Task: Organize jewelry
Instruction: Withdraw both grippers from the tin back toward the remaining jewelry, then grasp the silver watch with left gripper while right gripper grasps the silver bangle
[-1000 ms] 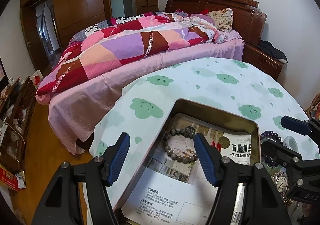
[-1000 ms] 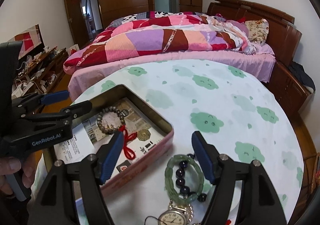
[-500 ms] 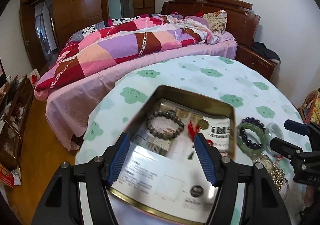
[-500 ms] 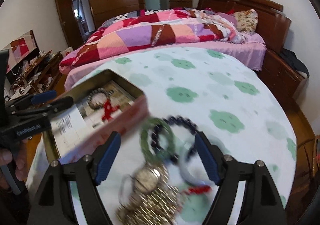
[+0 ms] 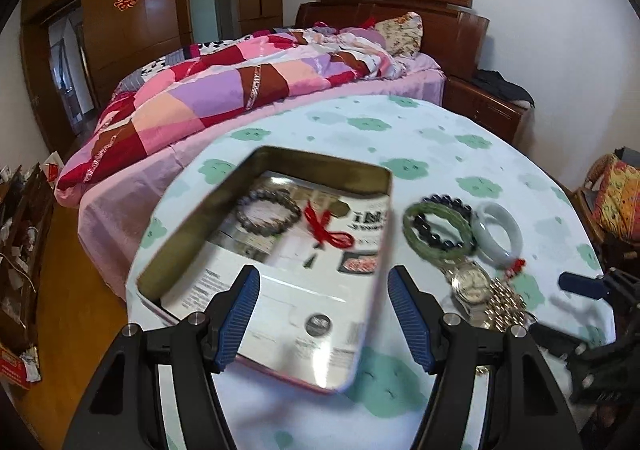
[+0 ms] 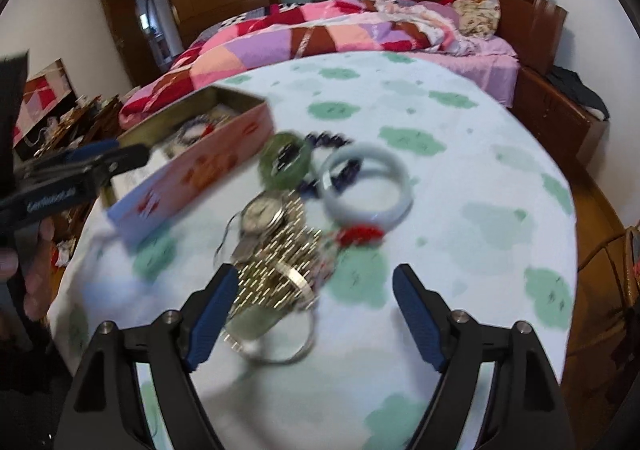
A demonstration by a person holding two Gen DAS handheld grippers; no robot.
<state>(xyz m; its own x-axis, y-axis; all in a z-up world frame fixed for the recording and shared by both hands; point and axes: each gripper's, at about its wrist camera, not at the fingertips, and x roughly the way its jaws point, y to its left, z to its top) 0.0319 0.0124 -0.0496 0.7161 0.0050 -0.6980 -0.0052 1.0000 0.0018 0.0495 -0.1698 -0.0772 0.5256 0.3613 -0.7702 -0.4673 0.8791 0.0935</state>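
While the left tool (image 5: 324,314) hangs wide and empty over the near end of the tin box (image 5: 192,221), the left wrist view shows that box lying on the counter (image 5: 432,129), which wears a cloth with green cloud prints. Inside the box, on printed paper, sit a grey bead bracelet (image 5: 267,214) and, just beside it, a red knotted cord (image 5: 326,228). Off the box's right side lies the loose pile: a green bangle (image 5: 434,228) overlapping a dark bead bracelet (image 5: 448,203), a pale bangle (image 5: 498,234) beside them, and a wristwatch (image 5: 472,284) nearer the camera. The right tool pokes in at the right edge, blurred.

Over to the right wrist view, and the right tool (image 6: 314,316) is also spread wide, holding nothing, above a gold-link band (image 6: 276,270). Beyond it, all motion-blurred, are the wristwatch (image 6: 262,213), green bangle (image 6: 286,159), pale bangle (image 6: 366,185) and a red tassel (image 6: 358,234). The box's pink side (image 6: 192,177) faces the camera at left, with the left tool (image 6: 80,169) reaching over it.
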